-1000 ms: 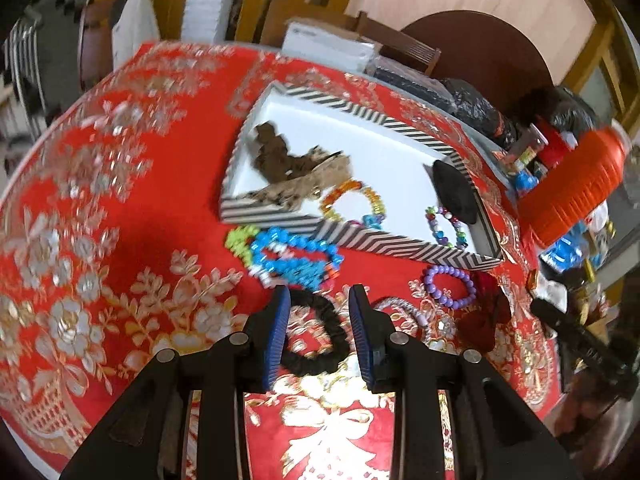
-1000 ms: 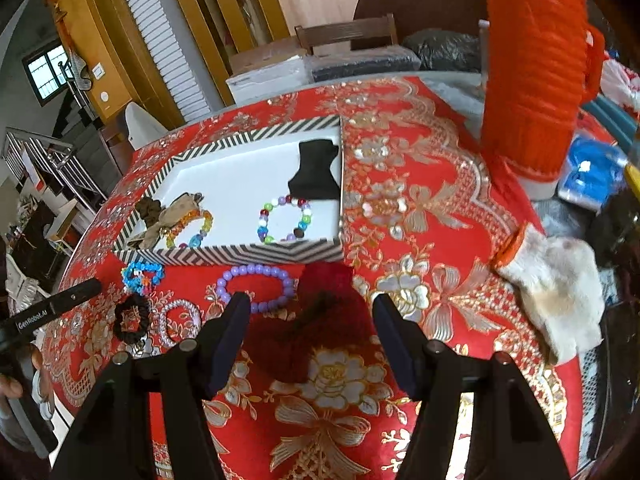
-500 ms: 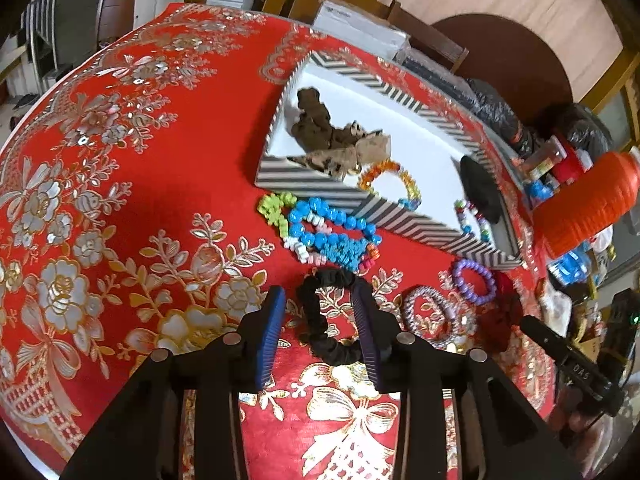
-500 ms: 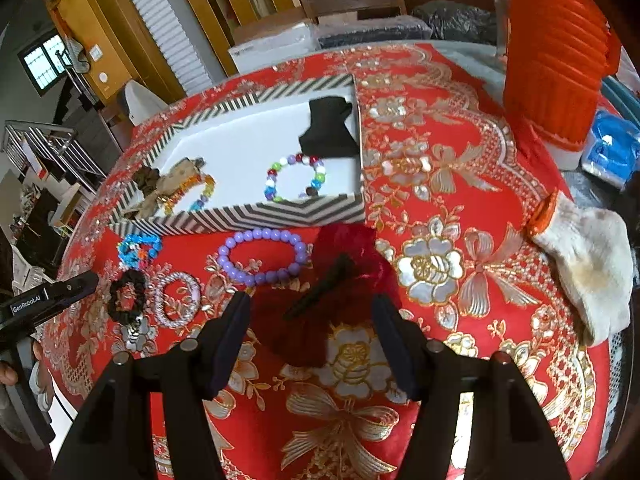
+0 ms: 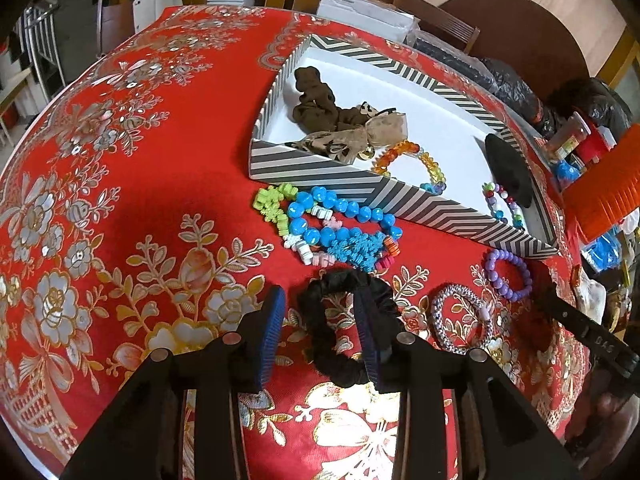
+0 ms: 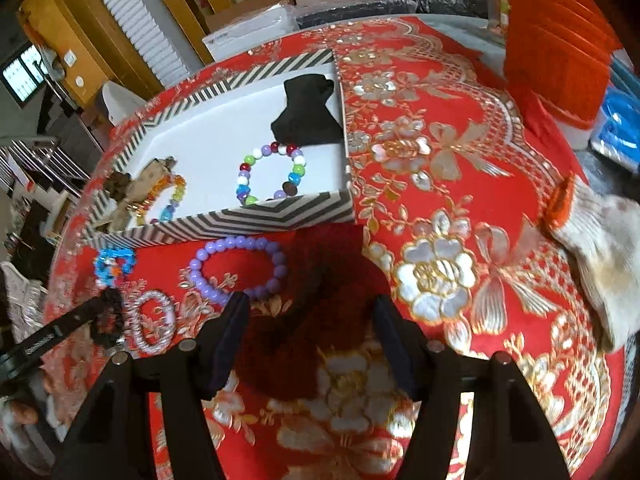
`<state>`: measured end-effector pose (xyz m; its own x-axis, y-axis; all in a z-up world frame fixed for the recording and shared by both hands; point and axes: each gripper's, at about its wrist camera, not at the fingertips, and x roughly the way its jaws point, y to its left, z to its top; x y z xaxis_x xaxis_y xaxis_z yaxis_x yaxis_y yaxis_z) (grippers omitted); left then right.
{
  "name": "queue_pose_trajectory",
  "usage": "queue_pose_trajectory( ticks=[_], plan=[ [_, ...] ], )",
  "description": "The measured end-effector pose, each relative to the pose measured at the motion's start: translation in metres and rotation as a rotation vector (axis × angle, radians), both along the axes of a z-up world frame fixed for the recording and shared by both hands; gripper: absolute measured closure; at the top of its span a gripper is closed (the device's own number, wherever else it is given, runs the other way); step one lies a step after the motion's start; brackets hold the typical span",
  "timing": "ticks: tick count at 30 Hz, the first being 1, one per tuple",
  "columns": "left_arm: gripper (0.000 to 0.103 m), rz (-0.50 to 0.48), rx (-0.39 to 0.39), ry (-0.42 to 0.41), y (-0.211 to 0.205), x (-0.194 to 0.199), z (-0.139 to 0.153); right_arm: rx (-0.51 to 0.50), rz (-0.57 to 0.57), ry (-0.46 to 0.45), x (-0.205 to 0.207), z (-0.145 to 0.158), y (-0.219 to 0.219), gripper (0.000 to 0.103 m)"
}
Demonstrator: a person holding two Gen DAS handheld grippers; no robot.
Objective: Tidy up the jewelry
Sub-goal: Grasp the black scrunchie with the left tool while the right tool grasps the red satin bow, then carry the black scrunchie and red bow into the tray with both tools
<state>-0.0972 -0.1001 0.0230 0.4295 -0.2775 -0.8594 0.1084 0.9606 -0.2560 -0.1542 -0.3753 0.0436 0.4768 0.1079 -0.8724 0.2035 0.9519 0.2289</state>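
Lower than a second earlier, the left hand-held gripper [image 5: 320, 300], jaws apart, straddles the black scrunchie's [image 5: 344, 364] left side on the bench [image 5: 120, 200], while the wide-open right hand-held gripper [image 6: 310, 308] brackets the dark red scrunchie [image 6: 320, 312].

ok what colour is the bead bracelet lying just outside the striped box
Light purple, all one colour. The bead bracelet shows best in the right wrist view, on the red cloth beside the striped box.

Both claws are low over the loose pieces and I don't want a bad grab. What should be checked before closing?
1. Left claw open: ok.
2. One finger inside the black scrunchie, one outside: ok.
3. Right claw open: ok.
4. Dark red scrunchie between its fingers: ok.
5. Purple bead bracelet clear of the right claw: cannot tell, it lies close.
6. Free room in the striped box: ok.
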Motion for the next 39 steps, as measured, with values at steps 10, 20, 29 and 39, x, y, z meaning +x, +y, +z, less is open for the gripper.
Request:
queue_pose_trajectory(
  ticks=[10,20,29,39],
  plan=[
    [0.088,-0.056,-0.092,0.017,0.001,-0.001,0.001,-0.049,0.035,-0.063,-0.021,0.008,-0.006,0.086],
    [0.088,-0.109,-0.139,-0.074,0.004,-0.014,0.053,0.005,0.067,-0.206,-0.036,0.057,-0.002,0.086],
    [0.088,-0.158,-0.116,-0.183,-0.014,-0.004,0.100,-0.010,0.099,-0.239,-0.025,0.079,0.010,0.086],
    [0.088,-0.171,-0.035,-0.236,-0.042,0.030,0.104,-0.031,0.122,-0.223,0.007,0.080,0.018,0.086]
  ],
)
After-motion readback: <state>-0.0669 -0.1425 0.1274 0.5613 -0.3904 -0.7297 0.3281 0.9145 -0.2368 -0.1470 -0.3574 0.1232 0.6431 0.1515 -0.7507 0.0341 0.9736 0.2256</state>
